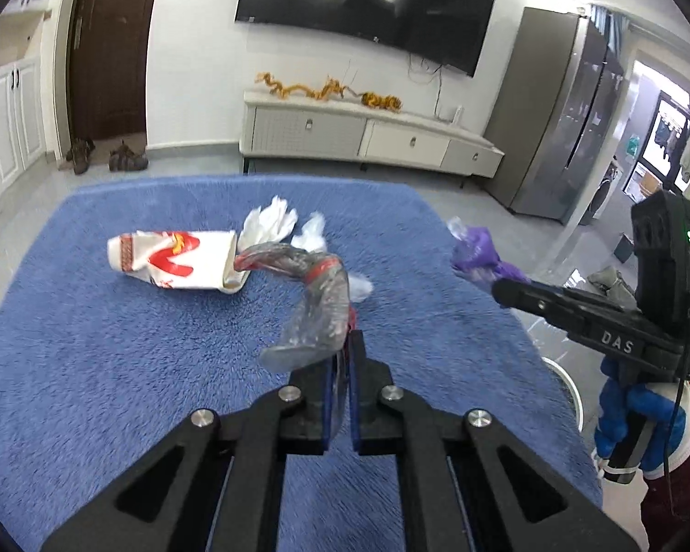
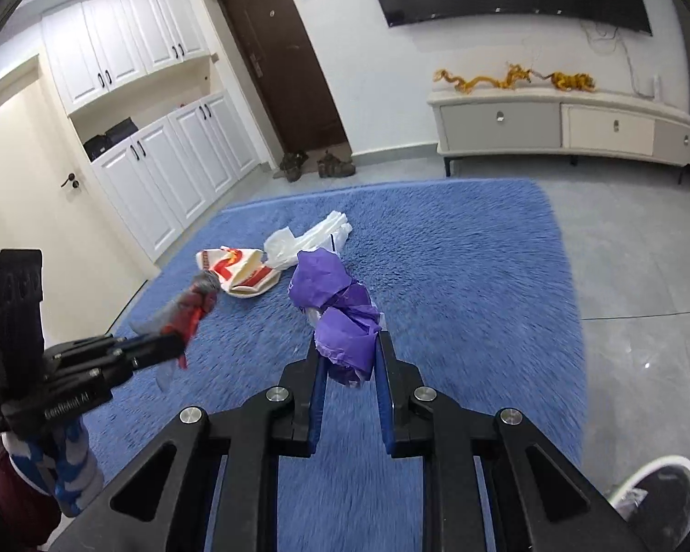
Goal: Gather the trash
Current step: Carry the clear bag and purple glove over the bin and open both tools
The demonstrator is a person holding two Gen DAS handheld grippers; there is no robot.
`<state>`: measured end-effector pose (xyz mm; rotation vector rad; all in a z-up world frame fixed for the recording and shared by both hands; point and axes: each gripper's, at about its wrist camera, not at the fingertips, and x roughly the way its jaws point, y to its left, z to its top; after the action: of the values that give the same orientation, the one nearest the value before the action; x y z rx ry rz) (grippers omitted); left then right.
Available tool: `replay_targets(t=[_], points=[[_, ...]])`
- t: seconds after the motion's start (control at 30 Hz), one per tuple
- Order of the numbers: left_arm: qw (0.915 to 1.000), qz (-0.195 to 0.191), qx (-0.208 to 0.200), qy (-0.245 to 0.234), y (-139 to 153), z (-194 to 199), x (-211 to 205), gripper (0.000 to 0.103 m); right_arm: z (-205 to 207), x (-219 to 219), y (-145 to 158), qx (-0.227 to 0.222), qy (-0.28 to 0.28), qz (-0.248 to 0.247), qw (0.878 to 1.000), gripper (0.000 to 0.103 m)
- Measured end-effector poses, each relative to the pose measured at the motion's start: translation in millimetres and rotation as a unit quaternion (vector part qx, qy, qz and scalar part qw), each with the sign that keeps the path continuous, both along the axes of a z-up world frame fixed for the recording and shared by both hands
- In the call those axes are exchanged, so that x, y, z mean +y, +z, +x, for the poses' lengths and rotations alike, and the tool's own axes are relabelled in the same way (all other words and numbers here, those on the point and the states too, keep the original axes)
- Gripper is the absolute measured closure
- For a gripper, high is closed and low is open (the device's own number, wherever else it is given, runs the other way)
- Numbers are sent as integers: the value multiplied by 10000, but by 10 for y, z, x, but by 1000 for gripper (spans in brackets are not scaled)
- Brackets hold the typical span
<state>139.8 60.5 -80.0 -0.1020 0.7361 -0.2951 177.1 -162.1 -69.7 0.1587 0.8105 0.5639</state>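
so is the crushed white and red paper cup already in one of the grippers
No, the crushed white and red paper cup lies on the blue shaggy rug, clear of both grippers.

Four pieces of trash show: one crushed paper cup (image 1: 175, 261) at about 10 o'clock on the one blue rug (image 1: 115, 368), one white crumpled plastic bag (image 1: 276, 223) at 12 o'clock just behind it, one clear wrapper (image 1: 313, 303) with red print, and one purple wad (image 2: 345, 322). Two grippers are counted, the left gripper (image 1: 345, 345) pinching the wrapper and the right gripper (image 2: 347, 359) pinching the wad. Around the room stand one TV (image 1: 368, 4), one low cabinet (image 1: 368, 133) with three drawers, one brown door (image 2: 280, 60), two pairs of shoes (image 2: 317, 165) at 11 o'clock and one fridge (image 1: 561, 129) at 2 o'clock.
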Motion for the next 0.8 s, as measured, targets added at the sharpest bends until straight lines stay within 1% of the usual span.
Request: replay_targets(t=[0.2,0.33,0.47,0.67,0.8], points=[[9983,279,-514,-30,365,-407,-183,98,-502,-255,342,-353,-188,9,9992,84],[9940,552,-941,-55,592,-722,-317,98,-810,-427,591,-641,-360,61,9973,84],[9903,667,-1211,-129,771,-945,-462,98,-1061,-567,799,-882,-510,109,9947,84],[9842,885,-1519,-187,944,-1264,-636,98,-1407,-725,1014,-1161,-663,174,9909,84],[9816,954,-1634,-264,999,-1394,-751,98,-1572,-853,1095,-1294,-744,209,9886,84]])
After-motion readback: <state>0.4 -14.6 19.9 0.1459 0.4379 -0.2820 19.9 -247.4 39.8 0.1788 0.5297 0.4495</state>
